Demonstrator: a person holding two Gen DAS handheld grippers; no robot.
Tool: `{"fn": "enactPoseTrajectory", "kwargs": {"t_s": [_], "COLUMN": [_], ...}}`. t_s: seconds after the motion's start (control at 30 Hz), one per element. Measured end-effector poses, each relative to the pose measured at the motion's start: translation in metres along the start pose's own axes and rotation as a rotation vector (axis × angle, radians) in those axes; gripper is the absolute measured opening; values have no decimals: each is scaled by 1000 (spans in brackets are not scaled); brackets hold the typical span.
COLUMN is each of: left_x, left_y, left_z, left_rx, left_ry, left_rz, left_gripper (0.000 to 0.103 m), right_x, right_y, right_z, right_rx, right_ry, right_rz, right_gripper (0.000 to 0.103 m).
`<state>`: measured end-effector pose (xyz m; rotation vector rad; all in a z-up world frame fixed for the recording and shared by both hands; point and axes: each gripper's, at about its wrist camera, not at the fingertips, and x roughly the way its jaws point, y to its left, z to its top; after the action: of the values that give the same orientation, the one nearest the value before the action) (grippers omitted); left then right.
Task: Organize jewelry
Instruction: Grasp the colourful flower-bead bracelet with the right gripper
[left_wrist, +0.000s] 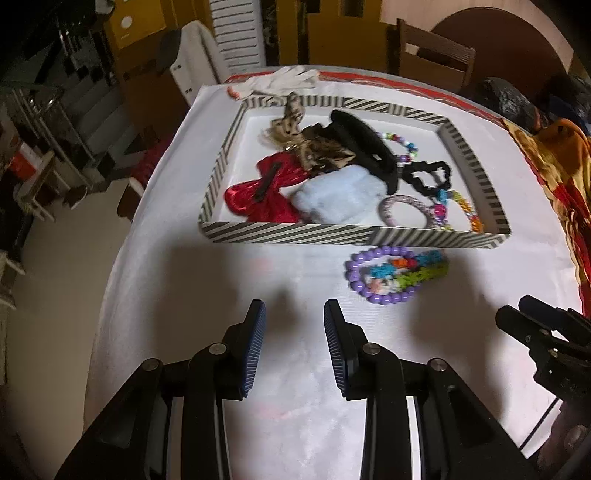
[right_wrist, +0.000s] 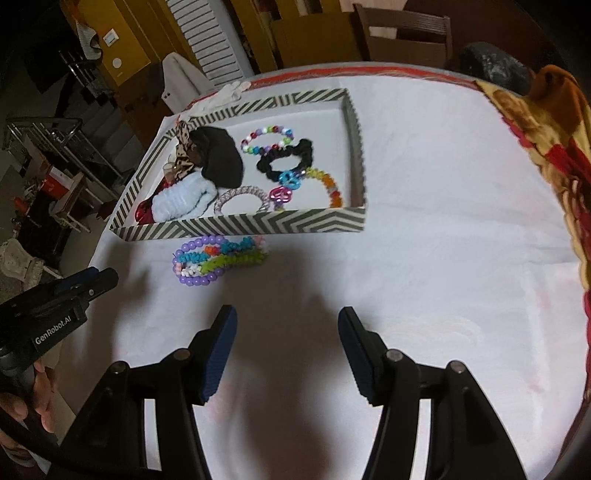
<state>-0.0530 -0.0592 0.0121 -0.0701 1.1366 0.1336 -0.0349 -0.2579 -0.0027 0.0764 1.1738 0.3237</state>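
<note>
Both tools hang apart and empty over the white counter (right_wrist: 424, 221).

Ahead of the left tool (left_wrist: 294, 314) and right tool (right_wrist: 287, 317), a purple bead bracelet (left_wrist: 380, 275) lies with colourful bands just outside the striped tray (left_wrist: 354, 236) holding scrunchies and bracelets.

Open left claw (left_wrist: 294, 314) near perhaps tangled bracelets (left_wrist: 395, 273), striped tray (left_wrist: 351, 236).

Both grippers point steeply downward side by side, the left gripper (left_wrist: 294, 314) with its jaws parted and nothing between them, the right gripper (right_wrist: 287, 317) spread wider and likewise empty, while a hand (right_wrist: 22, 406), seemingly the left, grasps a handle.
</note>
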Motion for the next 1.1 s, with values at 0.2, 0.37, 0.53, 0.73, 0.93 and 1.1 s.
{"fn": "enactPoseTrajectory", "kwargs": {"t_s": [0.2, 0.37, 0.53, 0.73, 0.93, 1.1], "left_x": [9, 16, 24, 31, 35, 39], "left_y": [9, 12, 16, 14, 6, -5], "left_z": [4, 6, 11, 17, 21, 20], "left_rx": [-12, -3, -6, -1, 6, -2], "left_ry": [19, 31, 49, 62, 68, 92], "left_rz": [-5, -5, -11, -26, -41, -104], "left_gripper": [29, 29, 29, 29, 29, 29], "right_x": [27, 52, 69, 77, 63, 36], "right_y": [7, 13, 19, 29, 19, -15], "right_z": [18, 34, 41, 43, 29, 14], "right_rx": [-22, -26, -38, -100, -115, -26], "right_ry": [7, 10, 10, 16, 20, 10], "right_rz": [-3, -9, -14, -18, -35, -29], "right_gripper": [60, 50, 39, 18, 6, 6]}}
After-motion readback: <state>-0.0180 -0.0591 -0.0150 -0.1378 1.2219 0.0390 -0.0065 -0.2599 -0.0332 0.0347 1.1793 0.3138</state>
